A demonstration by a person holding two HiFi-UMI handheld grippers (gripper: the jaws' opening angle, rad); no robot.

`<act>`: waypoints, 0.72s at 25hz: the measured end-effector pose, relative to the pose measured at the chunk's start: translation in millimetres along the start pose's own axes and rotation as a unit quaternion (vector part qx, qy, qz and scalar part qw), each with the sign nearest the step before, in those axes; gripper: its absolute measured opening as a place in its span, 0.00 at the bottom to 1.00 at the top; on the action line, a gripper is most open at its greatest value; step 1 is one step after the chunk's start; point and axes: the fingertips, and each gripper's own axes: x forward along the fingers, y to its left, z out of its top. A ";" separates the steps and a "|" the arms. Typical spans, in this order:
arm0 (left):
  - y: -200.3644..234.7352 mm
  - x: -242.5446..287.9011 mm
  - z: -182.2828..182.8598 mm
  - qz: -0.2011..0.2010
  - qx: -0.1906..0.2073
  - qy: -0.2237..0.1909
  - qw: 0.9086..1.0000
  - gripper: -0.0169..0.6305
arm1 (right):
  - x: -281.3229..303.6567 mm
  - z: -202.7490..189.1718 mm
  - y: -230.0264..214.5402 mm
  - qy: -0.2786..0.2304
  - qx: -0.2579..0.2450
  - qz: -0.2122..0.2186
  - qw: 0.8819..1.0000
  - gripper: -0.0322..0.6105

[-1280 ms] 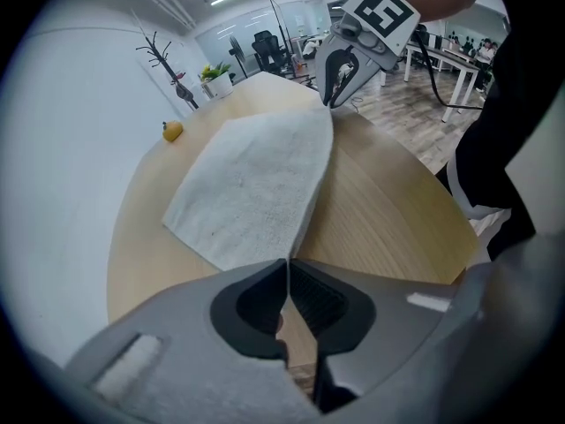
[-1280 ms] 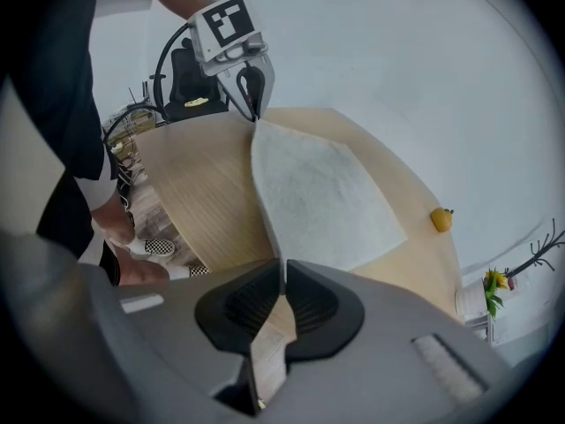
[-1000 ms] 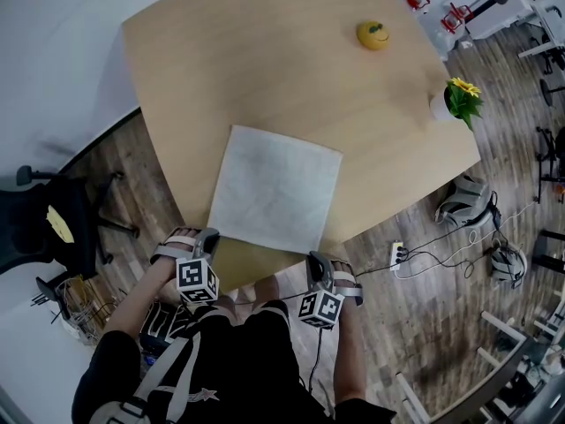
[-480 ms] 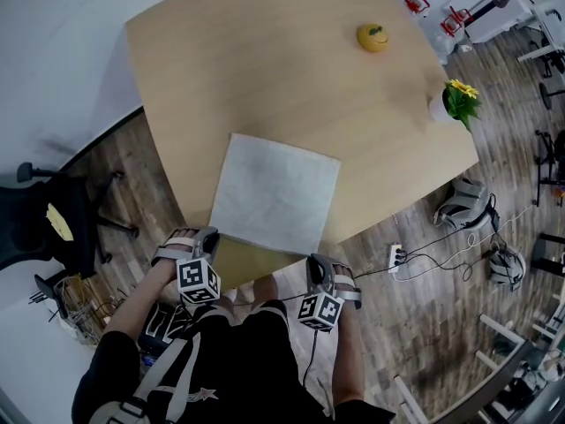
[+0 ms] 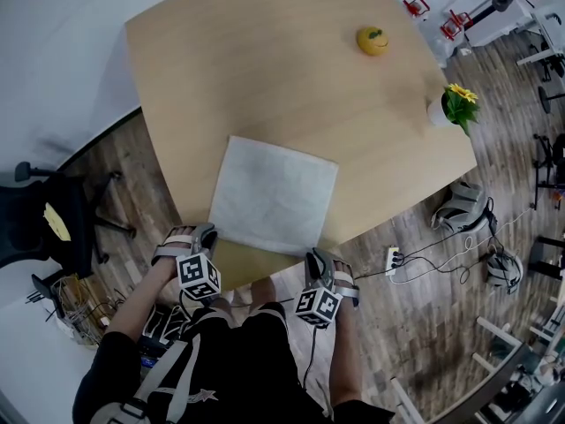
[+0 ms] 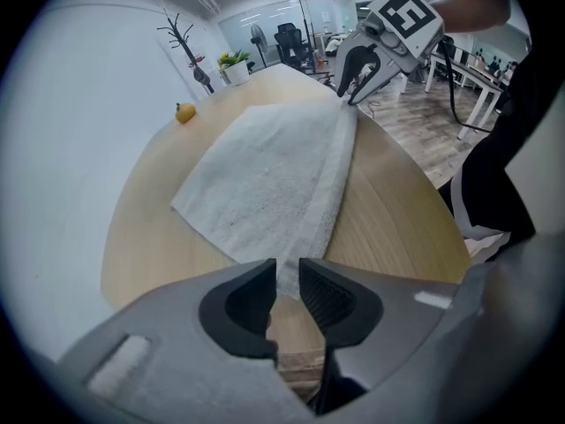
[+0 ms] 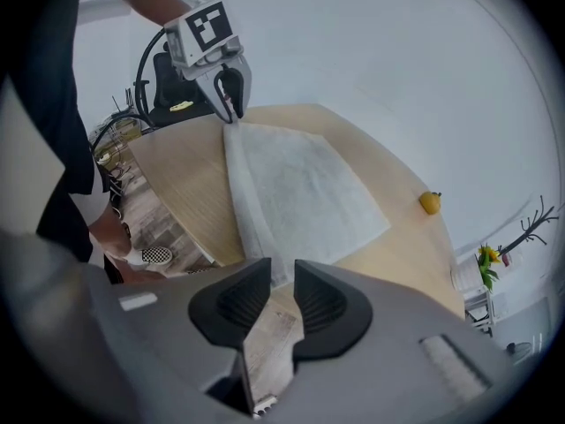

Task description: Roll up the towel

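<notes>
While the towel (image 5: 274, 193) lies flat and unrolled on the surface (image 5: 291, 78), toward its 6 o'clock edge, both hands wait at the two near corners.

Left tongs (image 6: 285, 265): at the towel's 7 o'clock corner, pointing steeply down. Right tongs (image 7: 282, 265): at the 5 o'clock corner, also pointing steeply down. The jaws of each have just been opening and now stand partly apart with a narrow gap. A towel corner shows in that gap at the tips on both sides, but the pads are not pressing on it. Neither side has a hold.

My reading is that the step in hand is taking the near hem to start the roll toward 12 o'clock.

Notes on doing it well:
- Both corners should be bitten at the same depth, taking cloth only. The hem lies close to the rim of the surface, so it is safer to come in from above.
- The hem should be lifted only a little and turned over onto the cloth with both hands together. An uneven first turn is likely to give a cone.
- The first turn should be tight. The cloth looks soft and will probably sag midway between the two grips.
- The towel sits slightly skewed to the rim, so the roll should follow the towel's own line.
- A small yellow object (image 5: 372, 39) at 1 o'clock and a flower pot (image 5: 448, 104) at 3 o'clock are well apart from the towel.
</notes>
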 end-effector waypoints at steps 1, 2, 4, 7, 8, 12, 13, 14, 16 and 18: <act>1.1 1.0 -1.0 0.001 -0.003 0.002 1.000 0.18 | 0.8 0.0 0.5 0.000 0.001 0.001 1.000 0.20; 2.1 2.3 -1.6 0.003 -0.006 0.004 1.000 0.19 | 1.7 0.0 1.1 0.000 0.002 0.001 1.000 0.20; 3.2 4.6 -1.7 0.007 -0.008 0.006 1.000 0.20 | 3.4 -0.3 2.0 -0.001 0.004 0.001 1.000 0.19; 3.3 5.7 -1.1 0.011 -0.008 0.004 1.000 0.20 | 3.4 -0.8 1.1 -0.001 0.003 -0.004 1.000 0.19; 3.3 5.0 -1.2 0.011 -0.010 0.003 1.000 0.20 | 2.1 -0.6 0.4 -0.001 0.001 -0.006 1.000 0.19; 6.2 -4.6 -1.4 0.009 -0.014 0.000 1.000 0.26 | -8.7 4.2 -2.3 -0.005 -0.010 -0.014 1.000 0.21; 6.7 -8.0 -0.8 0.009 -0.013 -0.002 1.000 0.27 | -11.9 5.6 -2.6 -0.006 -0.013 -0.015 1.000 0.21; 6.8 -11.3 -0.1 0.010 -0.011 -0.004 1.000 0.28 | -14.8 6.8 -2.4 -0.007 -0.017 -0.016 1.000 0.21; 6.0 -17.6 0.9 0.016 -0.004 -0.008 1.000 0.28 | -20.0 8.6 -0.6 -0.009 -0.023 -0.019 0.999 0.21; 4.2 -23.3 1.2 0.023 0.002 -0.011 1.000 0.28 | -23.9 10.4 2.9 -0.011 -0.028 -0.021 0.999 0.22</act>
